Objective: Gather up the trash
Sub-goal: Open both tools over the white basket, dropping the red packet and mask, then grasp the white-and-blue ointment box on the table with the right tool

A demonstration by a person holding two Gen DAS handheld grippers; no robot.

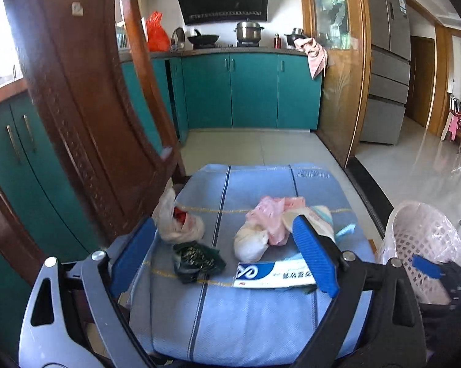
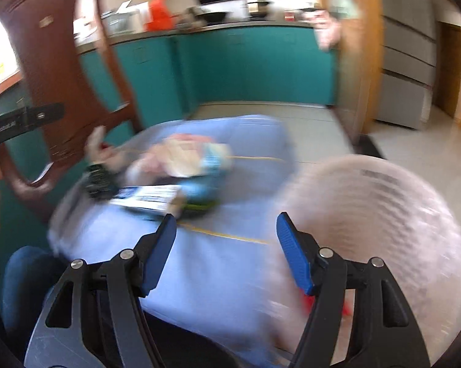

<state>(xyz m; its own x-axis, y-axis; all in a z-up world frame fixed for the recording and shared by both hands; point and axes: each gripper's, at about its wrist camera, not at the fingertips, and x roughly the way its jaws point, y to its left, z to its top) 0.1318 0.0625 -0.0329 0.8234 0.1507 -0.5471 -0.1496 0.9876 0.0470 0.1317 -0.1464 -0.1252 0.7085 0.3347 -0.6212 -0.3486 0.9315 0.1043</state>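
Observation:
Trash lies on a blue cushion [image 1: 255, 322]: a white bag with red inside [image 1: 178, 224], a dark green crumpled wrapper [image 1: 196, 260], a white and pink wad [image 1: 261, 230], and a blue-white box [image 1: 270, 274]. My left gripper [image 1: 224, 254] is open above the cushion, its fingers either side of the trash. My right gripper [image 2: 226, 248] is open and empty over the cushion [image 2: 215, 276], beside a pink lined basket [image 2: 383, 230]. The right wrist view is blurred; the box [image 2: 147, 197] and wad [image 2: 181, 153] show ahead.
The pink mesh basket with a plastic liner [image 1: 423, 239] stands right of the cushion. A brown wooden chair back [image 1: 86, 107] rises at the left. Teal kitchen cabinets [image 1: 245, 92] and a tiled floor lie beyond.

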